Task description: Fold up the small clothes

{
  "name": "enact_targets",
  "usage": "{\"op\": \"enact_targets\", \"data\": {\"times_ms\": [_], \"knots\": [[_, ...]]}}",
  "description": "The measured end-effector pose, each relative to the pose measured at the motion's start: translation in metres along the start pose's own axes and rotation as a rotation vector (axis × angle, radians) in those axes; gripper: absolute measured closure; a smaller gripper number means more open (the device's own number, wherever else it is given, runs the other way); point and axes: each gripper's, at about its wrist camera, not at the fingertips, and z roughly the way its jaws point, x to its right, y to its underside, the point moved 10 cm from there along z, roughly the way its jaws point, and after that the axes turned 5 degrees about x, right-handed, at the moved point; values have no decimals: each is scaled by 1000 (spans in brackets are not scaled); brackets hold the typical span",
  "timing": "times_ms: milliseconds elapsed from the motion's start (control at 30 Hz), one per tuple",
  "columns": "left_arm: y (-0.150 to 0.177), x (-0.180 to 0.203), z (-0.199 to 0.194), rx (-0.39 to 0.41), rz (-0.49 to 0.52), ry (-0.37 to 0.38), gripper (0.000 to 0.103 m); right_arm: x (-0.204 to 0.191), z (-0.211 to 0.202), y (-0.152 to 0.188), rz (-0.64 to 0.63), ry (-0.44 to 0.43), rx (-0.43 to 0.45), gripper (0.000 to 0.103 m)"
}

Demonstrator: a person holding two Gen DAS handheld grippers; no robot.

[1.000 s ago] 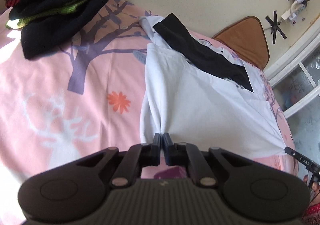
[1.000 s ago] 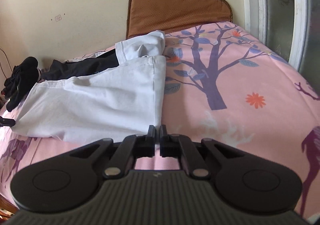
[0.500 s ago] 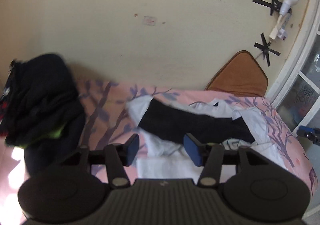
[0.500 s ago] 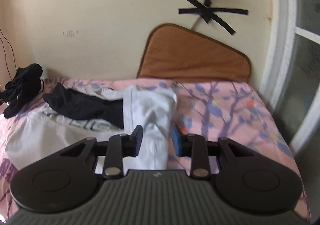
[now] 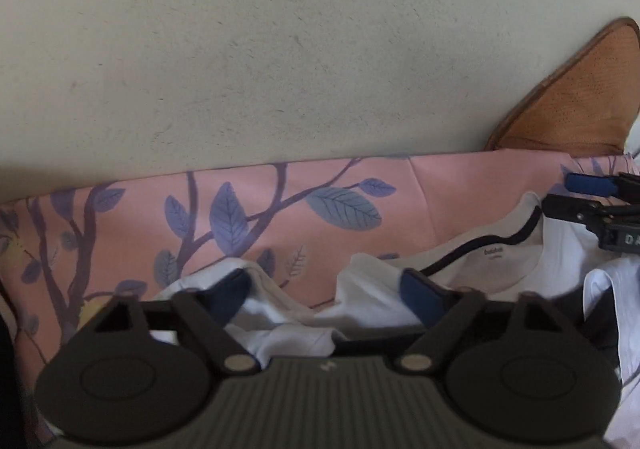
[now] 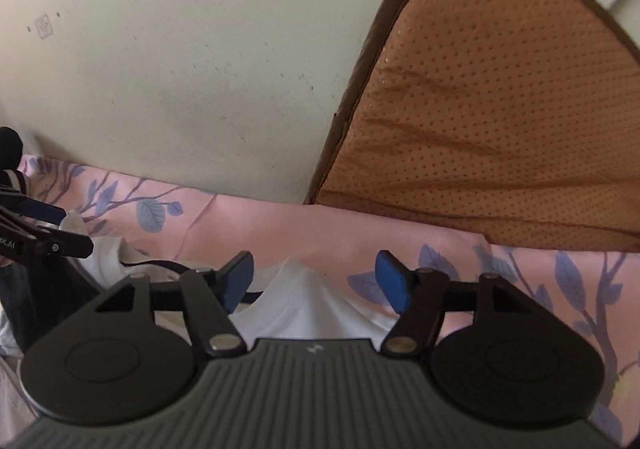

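Observation:
A white T-shirt [image 5: 500, 261] with a black-trimmed collar lies bunched on the pink leaf-print bedsheet [image 5: 320, 189], close to the wall. My left gripper [image 5: 324, 291] hangs open over the shirt's left shoulder end. Loose white folds lie below and between its blue pads [image 5: 418, 295], and neither pad presses on them. My right gripper [image 6: 316, 283] is over the other shoulder end, and its jaws are opening. A raised peak of the white shirt [image 6: 308, 305] stands between its pads, untouched. Each gripper shows at the edge of the other's view, the right gripper [image 5: 592, 205] and the left gripper [image 6: 40, 237].
A brown perforated cushion [image 6: 500, 109] leans on the cream wall [image 5: 280, 49] at the bed's far right corner. Dark cloth [image 6: 36, 297] lies on the shirt between the grippers. A black pile [image 6: 8, 141] sits at the far left.
Both grippers were shut on the shirt's lower edge. They swept it up to the collar end by the wall and let go, and both jaws now stand apart.

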Motion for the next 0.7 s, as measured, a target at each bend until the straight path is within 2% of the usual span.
{"op": "enact_targets", "data": {"times_ms": [33,67,100,133,200,267,333,400,500,567,633,700], "knots": [[5,6,3,-19,25,24,86,0,7,4,7,-18,-29,36],[8,14,4,-22,52,39,97,-3,12,9,10,-52,-58,43],[10,20,2,5,95,26,97,-7,13,13,-10,-74,-69,74],[11,26,-1,36,137,6,97,-10,12,18,-49,-56,-68,91],[9,31,-14,105,155,-9,97,-12,4,21,-84,-28,-44,93],[3,34,-40,197,116,25,97,-13,-18,15,-75,-27,17,94],[3,37,-79,312,81,51,97,-17,-54,6,-65,-33,102,94],[17,41,-121,406,49,88,97,-23,-99,1,-64,-50,192,94],[61,50,-174,504,48,133,97,-39,-172,19,-75,-80,305,94],[107,55,-204,549,57,161,97,-56,-220,45,-94,-94,368,94],[156,60,-224,566,51,189,97,-71,-258,80,-112,-100,403,93],[201,63,-232,555,28,223,97,-83,-281,120,-102,-109,398,93]]}}
